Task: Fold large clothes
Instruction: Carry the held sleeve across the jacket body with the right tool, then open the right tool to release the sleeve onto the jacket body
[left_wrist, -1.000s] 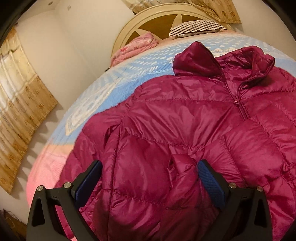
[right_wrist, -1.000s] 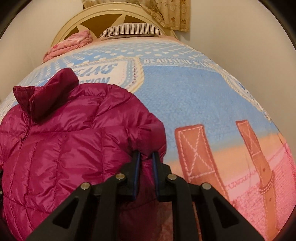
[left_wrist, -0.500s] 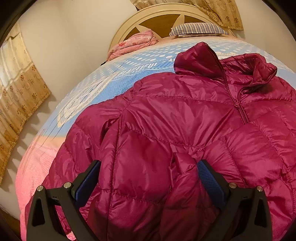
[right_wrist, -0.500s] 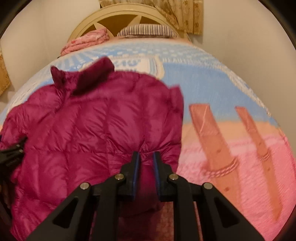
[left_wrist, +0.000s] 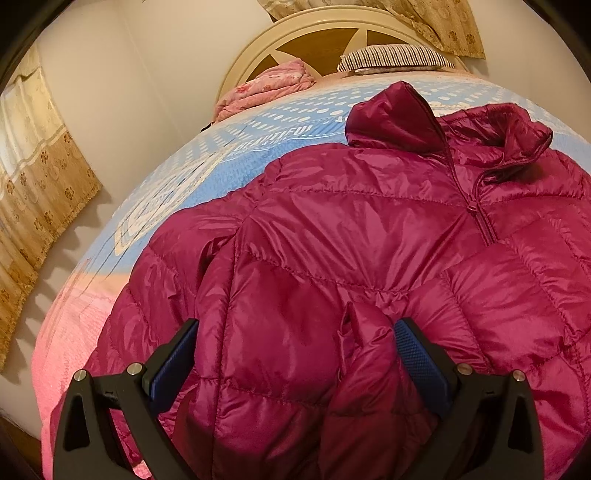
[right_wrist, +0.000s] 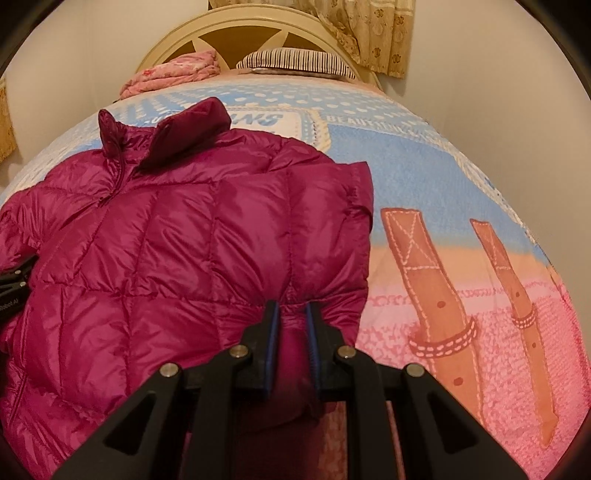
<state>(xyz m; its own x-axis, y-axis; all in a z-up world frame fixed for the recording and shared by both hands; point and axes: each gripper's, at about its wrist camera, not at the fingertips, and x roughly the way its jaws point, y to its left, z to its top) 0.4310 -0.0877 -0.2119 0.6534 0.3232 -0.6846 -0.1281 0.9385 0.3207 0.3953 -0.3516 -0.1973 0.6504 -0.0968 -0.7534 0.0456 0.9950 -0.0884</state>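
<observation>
A magenta quilted puffer jacket lies front up on the bed, collar toward the headboard; it also shows in the right wrist view. Its left sleeve is folded over the body, the cuff between my left fingers. My left gripper is open wide over the jacket's lower part. My right gripper is shut on a fold of the jacket's right sleeve, which lies over the body. The left gripper's black body shows at the left edge of the right wrist view.
The bed has a blue, white and pink printed blanket. A striped pillow and a folded pink quilt lie by the cream headboard. A patterned curtain hangs on the left; walls flank both sides.
My right gripper has carried the right sleeve leftward over the jacket body. My left gripper has stayed open and drawn back slightly.
</observation>
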